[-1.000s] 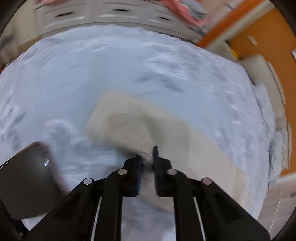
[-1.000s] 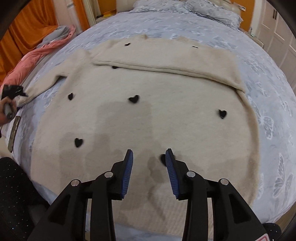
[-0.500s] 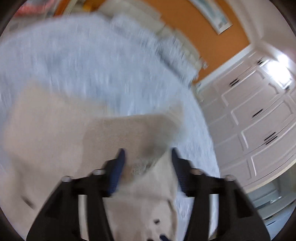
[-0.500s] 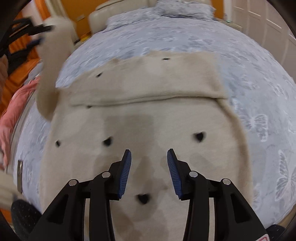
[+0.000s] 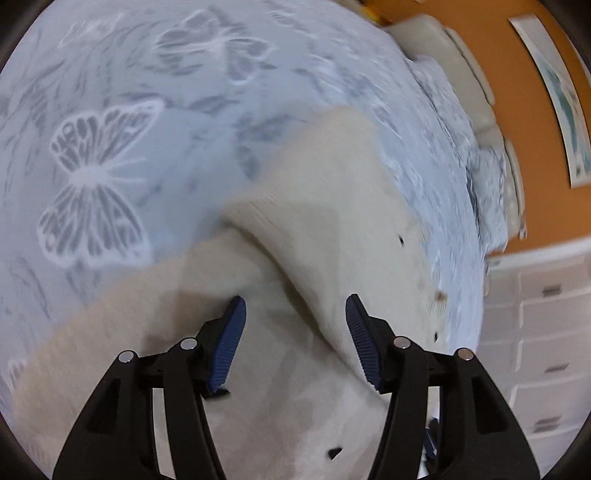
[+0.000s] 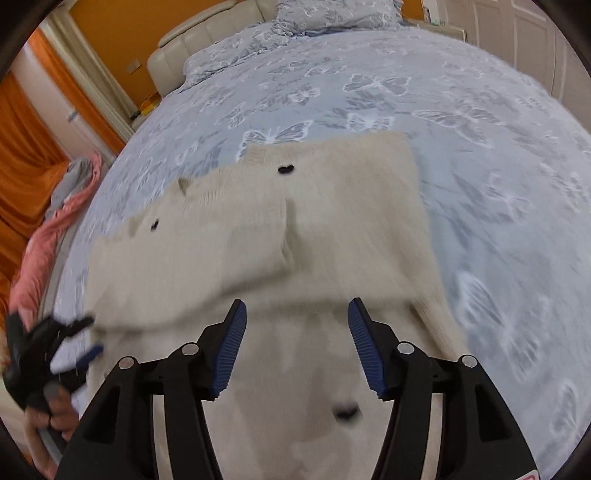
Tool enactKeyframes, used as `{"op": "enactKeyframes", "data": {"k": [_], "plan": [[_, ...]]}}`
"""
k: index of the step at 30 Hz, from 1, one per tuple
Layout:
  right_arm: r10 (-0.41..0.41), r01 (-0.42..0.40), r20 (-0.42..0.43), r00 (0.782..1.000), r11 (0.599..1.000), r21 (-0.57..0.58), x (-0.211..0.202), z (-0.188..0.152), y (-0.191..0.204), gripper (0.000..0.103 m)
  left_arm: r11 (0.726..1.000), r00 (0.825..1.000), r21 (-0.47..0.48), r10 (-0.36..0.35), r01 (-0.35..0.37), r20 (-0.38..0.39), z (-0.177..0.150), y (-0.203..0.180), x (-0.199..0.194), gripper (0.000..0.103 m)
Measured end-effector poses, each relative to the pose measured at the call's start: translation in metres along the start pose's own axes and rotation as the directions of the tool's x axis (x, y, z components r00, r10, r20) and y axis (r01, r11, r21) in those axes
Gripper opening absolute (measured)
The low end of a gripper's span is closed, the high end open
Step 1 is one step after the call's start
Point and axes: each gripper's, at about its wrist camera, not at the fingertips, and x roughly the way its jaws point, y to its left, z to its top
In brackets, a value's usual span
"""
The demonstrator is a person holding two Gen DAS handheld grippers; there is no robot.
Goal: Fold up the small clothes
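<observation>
A cream knit sweater [image 6: 258,236] with small black hearts lies on the bed, both sleeves folded across its body. In the left wrist view the sweater [image 5: 332,221] shows a folded sleeve with a ribbed cuff [image 5: 255,214]. My left gripper [image 5: 295,332] is open and empty just above the cloth; it also shows at the left edge of the right wrist view [image 6: 66,350]. My right gripper [image 6: 297,336] is open and empty, hovering over the sweater's lower body.
The bed has a blue butterfly duvet [image 6: 480,147] with pillows [image 6: 332,11] at a cream headboard [image 6: 207,40]. Pink clothes [image 6: 44,243] lie at the left bed edge. White drawers [image 5: 546,350] and an orange wall [image 5: 517,92] stand beside the bed.
My left gripper was shut on the sleeve cuff, carried it over the sweater and opened, leaving the sleeve folded across. My right gripper moved up the sweater and stayed open.
</observation>
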Motion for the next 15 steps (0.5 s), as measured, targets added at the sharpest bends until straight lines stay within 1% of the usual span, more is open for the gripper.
{"op": "enactKeyframes", "data": {"k": [2, 3, 4, 5, 6, 7, 8, 9, 10, 11, 12, 13, 14, 15], "plan": [[0.004, -0.002, -0.041, 0.999, 0.999, 0.044, 0.026, 0.013, 0.002, 0.059, 0.999, 1.0, -0.038, -0.024, 0.023, -0.016, 0.007, 0.009, 0.004, 0.054], [0.019, -0.015, -0.057, 0.998, 0.998, 0.062, 0.038, 0.017, 0.005, 0.056, 0.997, 0.999, -0.064, -0.043, 0.041, -0.027, 0.011, 0.01, 0.008, 0.051], [0.019, -0.015, -0.066, 0.998, 0.998, 0.067, 0.045, 0.02, 0.008, 0.05, 0.996, 0.998, -0.079, -0.05, 0.048, -0.029, 0.014, 0.018, 0.008, 0.047], [0.033, -0.028, -0.074, 0.997, 0.998, 0.064, 0.052, 0.022, 0.014, 0.028, 0.994, 0.997, -0.087, -0.071, 0.069, -0.017, 0.02, 0.014, 0.009, 0.029], [0.051, -0.048, -0.08, 0.996, 0.998, 0.043, 0.056, 0.027, 0.025, 0.008, 0.993, 0.996, -0.083, -0.086, 0.085, -0.003, 0.023, 0.015, 0.004, 0.011], [0.056, -0.055, -0.069, 0.996, 0.998, 0.02, 0.053, 0.033, 0.033, 0.008, 0.992, 0.994, -0.064, -0.11, 0.112, 0.028, 0.029, 0.008, -0.004, 0.008], [0.076, -0.076, -0.022, 0.997, 0.997, 0.002, 0.04, 0.039, 0.04, 0.008, 0.991, 0.99, -0.043, -0.127, 0.13, 0.064, 0.035, 0.003, -0.015, 0.008], [0.126, -0.126, 0.073, 0.989, 0.992, -0.013, 0.013, 0.05, 0.049, 0.007, 0.991, 0.984, 0.017, -0.136, 0.135, 0.119, 0.039, -0.009, -0.025, 0.009], [0.155, -0.154, 0.127, 0.98, 0.988, -0.021, -0.007, 0.055, 0.052, 0.007, 0.991, 0.981, 0.069, -0.125, 0.116, 0.146, 0.04, -0.017, -0.03, 0.011], [0.184, -0.181, 0.191, 0.964, 0.983, -0.031, -0.03, 0.06, 0.053, 0.007, 0.988, 0.98, 0.128, -0.112, 0.092, 0.163, 0.038, -0.023, -0.033, 0.011], [0.198, -0.194, 0.247, 0.948, 0.98, -0.04, -0.05, 0.063, 0.05, 0.007, 0.98, 0.988, 0.194, -0.063, 0.035, 0.14, 0.036, -0.032, -0.021, 0.011], [0.187, -0.181, 0.305, 0.934, 0.982, -0.047, -0.065, 0.061, 0.043, 0.007, 0.977, 0.993, 0.213, -0.023, -0.003, 0.119, 0.028, -0.028, -0.014, 0.011], [0.14, -0.133, 0.308, 0.941, 0.99, -0.045, -0.061, 0.056, 0.035, 0.007, 0.972, 0.996, 0.229, 0.041, -0.059, 0.082, 0.024, -0.025, 0.007, 0.011], [0.097, -0.089, 0.277, 0.956, 0.995, -0.043, -0.049, 0.052, 0.029, 0.007, 0.969, 0.995, 0.226, 0.085, -0.096, 0.059, 0.02, -0.017, 0.016, 0.009]]}}
